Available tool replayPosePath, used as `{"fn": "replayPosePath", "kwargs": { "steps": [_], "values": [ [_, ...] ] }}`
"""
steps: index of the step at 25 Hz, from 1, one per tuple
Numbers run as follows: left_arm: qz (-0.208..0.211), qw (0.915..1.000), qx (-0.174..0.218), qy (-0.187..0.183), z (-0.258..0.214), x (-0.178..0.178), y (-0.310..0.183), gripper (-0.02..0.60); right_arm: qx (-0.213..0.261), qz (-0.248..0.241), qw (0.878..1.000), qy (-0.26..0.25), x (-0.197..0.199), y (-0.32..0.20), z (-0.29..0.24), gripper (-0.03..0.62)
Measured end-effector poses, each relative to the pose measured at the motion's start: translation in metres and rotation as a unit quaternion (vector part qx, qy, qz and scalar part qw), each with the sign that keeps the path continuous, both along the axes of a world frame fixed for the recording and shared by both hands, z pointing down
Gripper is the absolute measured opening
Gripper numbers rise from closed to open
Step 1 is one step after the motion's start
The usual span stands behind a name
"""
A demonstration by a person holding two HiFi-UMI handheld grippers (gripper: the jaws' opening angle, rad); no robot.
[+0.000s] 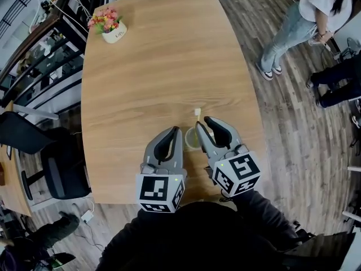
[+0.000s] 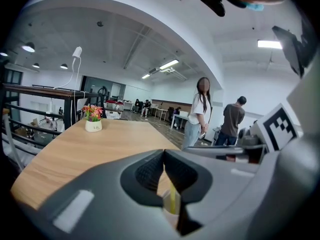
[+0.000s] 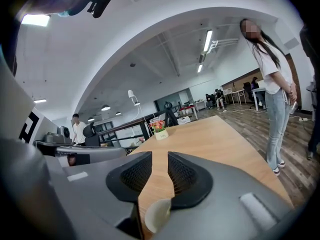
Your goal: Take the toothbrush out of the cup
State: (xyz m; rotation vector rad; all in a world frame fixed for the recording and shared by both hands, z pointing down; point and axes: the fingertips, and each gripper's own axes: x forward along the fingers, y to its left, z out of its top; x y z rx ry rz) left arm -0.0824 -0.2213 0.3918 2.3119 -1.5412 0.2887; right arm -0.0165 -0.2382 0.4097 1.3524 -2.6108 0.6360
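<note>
Toothbrush [image 1: 197, 113] seated in cup [image 1: 189, 141], not gripped by either claw.

Left gripper [image 1: 175, 130] is seen shut in its own view, pads met at the tips, nothing clamped. The cup is placed just to its right on the table [image 1: 158, 66]. In the left gripper view the yellow handle [image 2: 172, 200] and cup rim [image 2: 173, 218] are glimpsed through the slot behind the closed tips of the left gripper [image 2: 163, 155]. Right gripper [image 1: 203, 122] is held with jaws parted by a narrow gap, and only bare tabletop is seen between the pads of the right gripper [image 3: 159, 156]. The cup [image 3: 156, 215] is seen low, near the jaw roots and under its left jaw. The brush head is seen just ahead of that jaw's tip in the head view. No contact with the brush can be made out.
</note>
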Motion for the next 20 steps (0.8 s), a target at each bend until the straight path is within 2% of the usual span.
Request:
{"fn": "replayPosePath", "kwargs": {
  "steps": [9, 20],
  "values": [
    [-0.009, 0.9994, -0.033, 0.004, 0.026, -0.008, -0.016, 0.008, -0.041, -0.008, 0.999, 0.018, -0.007, -0.020, 0.034, 0.158],
    [-0.027, 0.9977, -0.061, 0.016, 0.053, -0.022, -0.035, 0.008, -0.104, -0.033, 0.993, 0.049, -0.015, -0.032, 0.079, 0.173]
  ]
}}
